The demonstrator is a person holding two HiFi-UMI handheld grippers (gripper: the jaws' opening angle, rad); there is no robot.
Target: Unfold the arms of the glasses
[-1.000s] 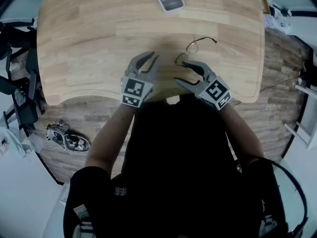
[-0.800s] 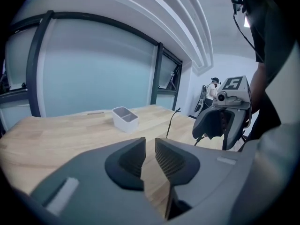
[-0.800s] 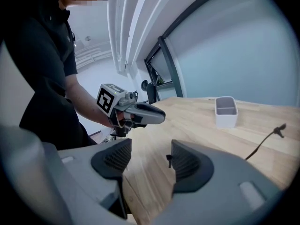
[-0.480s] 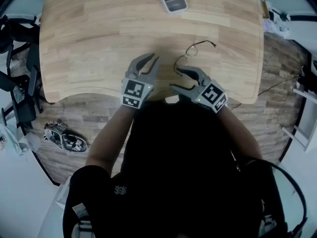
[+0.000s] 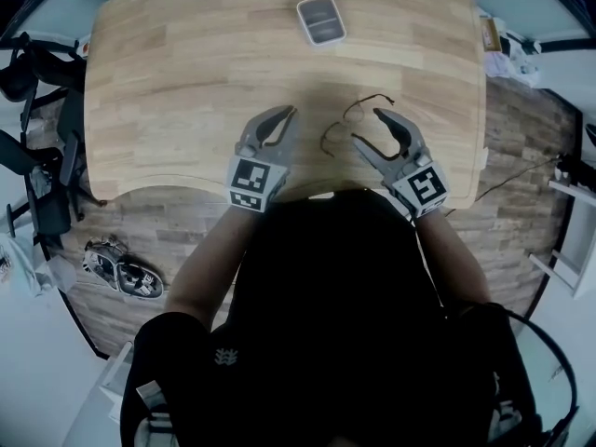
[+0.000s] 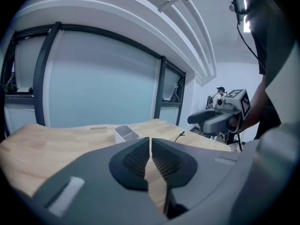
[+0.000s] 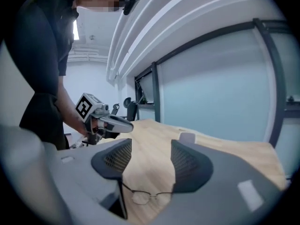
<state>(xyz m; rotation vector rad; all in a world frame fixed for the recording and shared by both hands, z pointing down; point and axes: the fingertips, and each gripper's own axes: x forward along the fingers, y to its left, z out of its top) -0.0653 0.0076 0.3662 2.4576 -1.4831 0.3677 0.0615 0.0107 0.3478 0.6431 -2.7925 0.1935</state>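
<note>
Thin wire-framed glasses (image 5: 343, 124) lie on the wooden table (image 5: 186, 73), one arm reaching out to the right. My right gripper (image 5: 366, 126) hovers just right of them, open, holding nothing. In the right gripper view the glasses (image 7: 146, 196) rest on the wood low down between the jaws, untouched. My left gripper (image 5: 291, 112) is to the left of the glasses, apart from them. Its jaws are closing, with the tips almost together in the left gripper view (image 6: 150, 139) and nothing between them.
A small white case (image 5: 321, 20) sits at the table's far edge and also appears as the white case (image 6: 125, 133). The table's curved front edge (image 5: 168, 182) runs just below both grippers. Chairs stand at the left (image 5: 37, 156); clutter lies on the floor (image 5: 126, 273).
Both grippers have lifted. The right gripper swung from below the glasses to their right side, still open. The left gripper's jaws have narrowed. The glasses lie as before.
</note>
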